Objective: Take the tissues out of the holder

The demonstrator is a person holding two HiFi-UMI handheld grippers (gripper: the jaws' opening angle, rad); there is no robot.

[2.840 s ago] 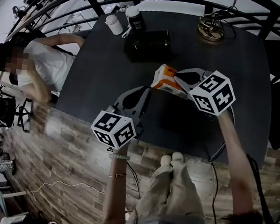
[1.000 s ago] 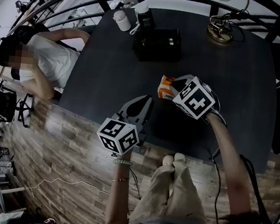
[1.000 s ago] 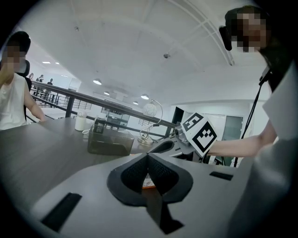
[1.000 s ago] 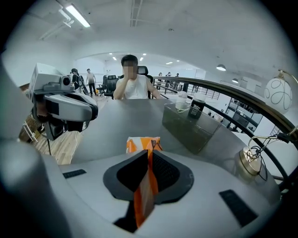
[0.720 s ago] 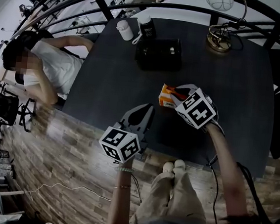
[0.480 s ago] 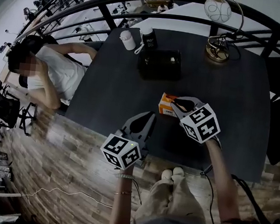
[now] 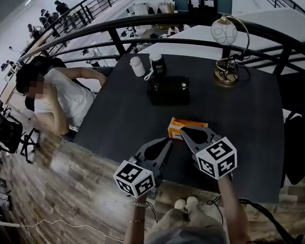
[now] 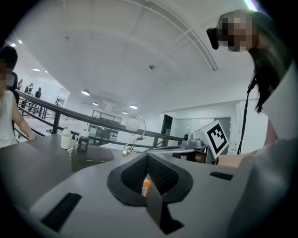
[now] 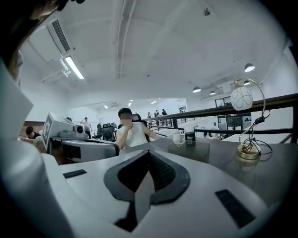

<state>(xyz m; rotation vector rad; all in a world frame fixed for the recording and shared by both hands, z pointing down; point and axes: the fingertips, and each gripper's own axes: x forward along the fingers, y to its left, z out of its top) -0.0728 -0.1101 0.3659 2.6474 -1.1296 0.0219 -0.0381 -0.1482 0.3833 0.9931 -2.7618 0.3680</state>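
— Any writing you can read?
— None. The print on the orange tissues (image 7: 176, 127) and the label on the can (image 7: 158, 65) behind the holder (image 7: 168, 89) are too small.
— Where are the tissues?
— Out of the holder, lying on the table (image 7: 245, 117) on my side of it. What the holder contains, I can't tell.
— Your tools?
— My left gripper (image 7: 164, 144) is closed, empty. My right gripper (image 7: 186, 133) has just closed on nothing.
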